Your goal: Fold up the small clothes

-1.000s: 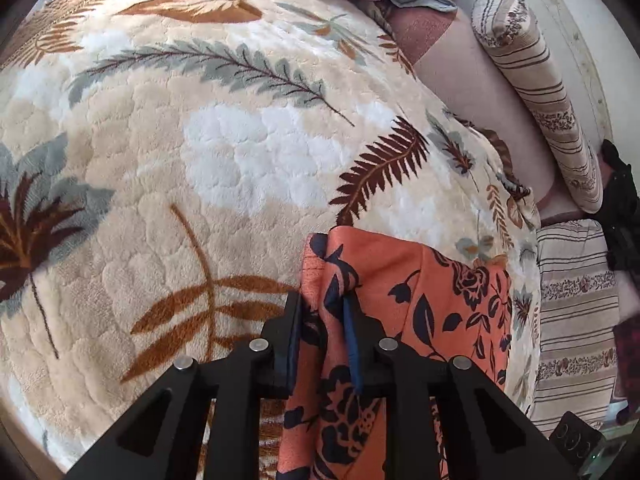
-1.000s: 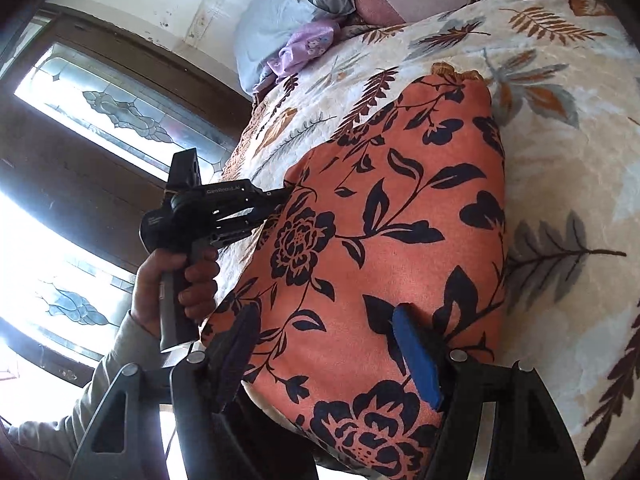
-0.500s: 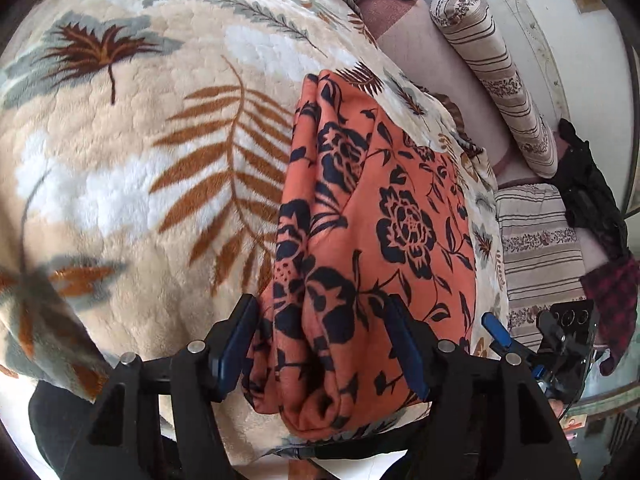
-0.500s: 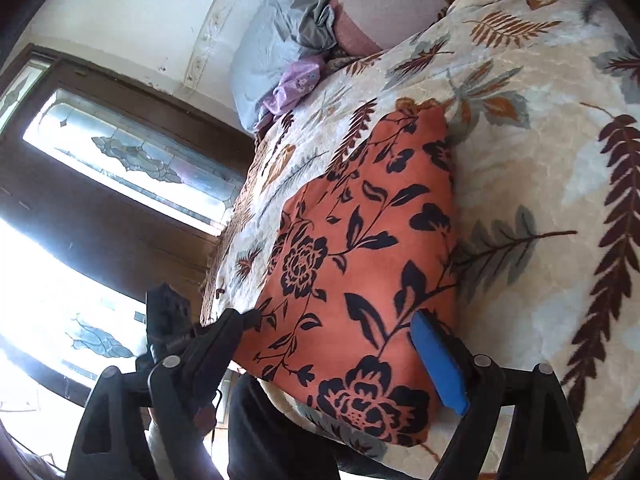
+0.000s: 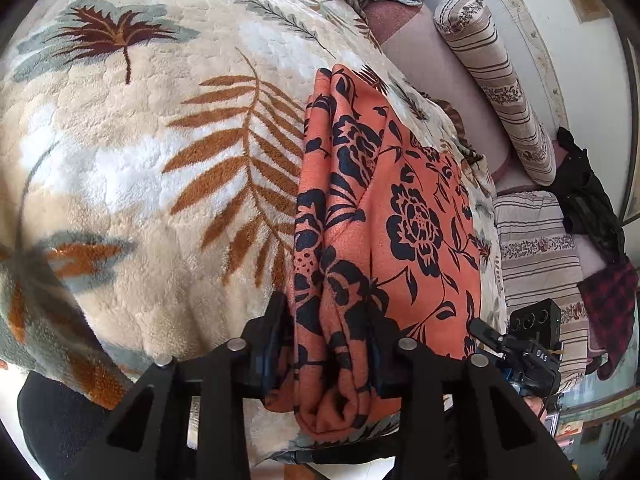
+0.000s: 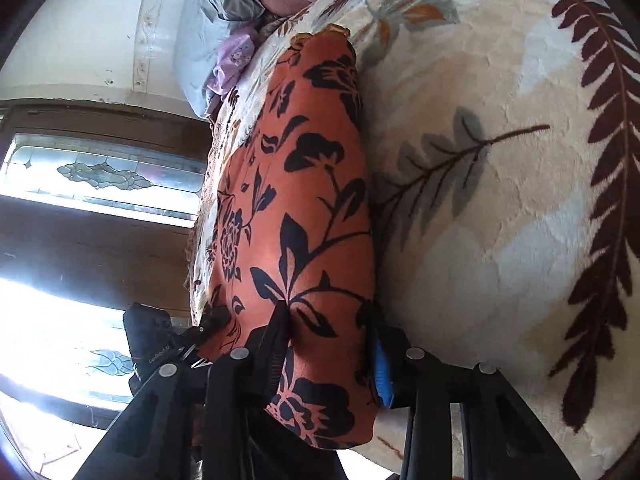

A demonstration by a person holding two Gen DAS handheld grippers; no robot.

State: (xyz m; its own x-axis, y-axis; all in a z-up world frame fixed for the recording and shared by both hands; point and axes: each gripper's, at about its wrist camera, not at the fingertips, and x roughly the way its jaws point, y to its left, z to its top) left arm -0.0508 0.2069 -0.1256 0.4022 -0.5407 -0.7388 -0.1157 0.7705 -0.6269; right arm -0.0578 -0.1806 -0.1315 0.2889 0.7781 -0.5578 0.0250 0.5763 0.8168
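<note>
I see the folded orange cloth (image 5: 384, 216) with dark flowers on the blanket (image 5: 140, 152), my left claw (image 5: 326, 344) and right claw (image 6: 330, 344) each pinching its near edge.

Matt orange floral cloth (image 5: 400, 216) on a plush, fuzzy blanket (image 5: 140, 160) — both soft.

One orange garment (image 5: 400, 216), two claws (image 5: 324, 344)

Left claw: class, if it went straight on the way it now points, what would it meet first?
The orange floral garment: the left claw already straddles its folded near edge, which extends ahead along that line.
</note>
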